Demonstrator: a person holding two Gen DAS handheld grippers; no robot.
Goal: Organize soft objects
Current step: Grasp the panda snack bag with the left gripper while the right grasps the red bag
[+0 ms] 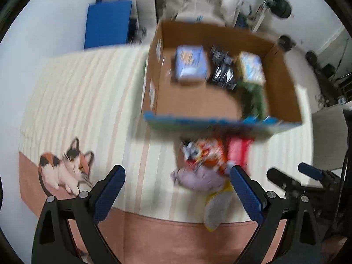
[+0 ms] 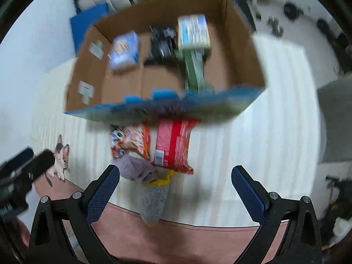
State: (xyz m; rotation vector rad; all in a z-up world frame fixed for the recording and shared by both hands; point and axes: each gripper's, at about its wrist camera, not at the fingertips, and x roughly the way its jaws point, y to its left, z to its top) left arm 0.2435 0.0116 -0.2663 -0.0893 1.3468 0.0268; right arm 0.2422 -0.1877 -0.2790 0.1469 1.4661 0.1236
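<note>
Both views are smearing, so details are rough. Left gripper [image 1: 177, 189] and right gripper [image 2: 175, 188] are both hanging above the striped mat [image 2: 253, 154], jaws spread wide, gripping nothing.

Soft items are sitting in a small pile at the mat's near edge, just in front of the cardboard box [image 2: 239, 50]: a purple cloth [image 2: 136, 167], a grey-and-yellow sock [image 2: 154, 202] touching it on the near side, an orange snack bag [image 2: 134, 140] and a red snack bag [image 2: 173, 145] just beyond. The box is already holding a blue pack [image 2: 124, 50], something black, a pale pack and a green pack along its far side.

My read: next pick is the sock or the cloth. The sock is lying between the right gripper's fingers, so I'm favouring that one.
- Descending straight, pinching mid-body, not the yellow cuff.
- Avoiding snagging the cloth; they're touching.
- Lifting clear of the box's near wall before moving over.
- Dropping into the bare near-left floor of the box.
</note>
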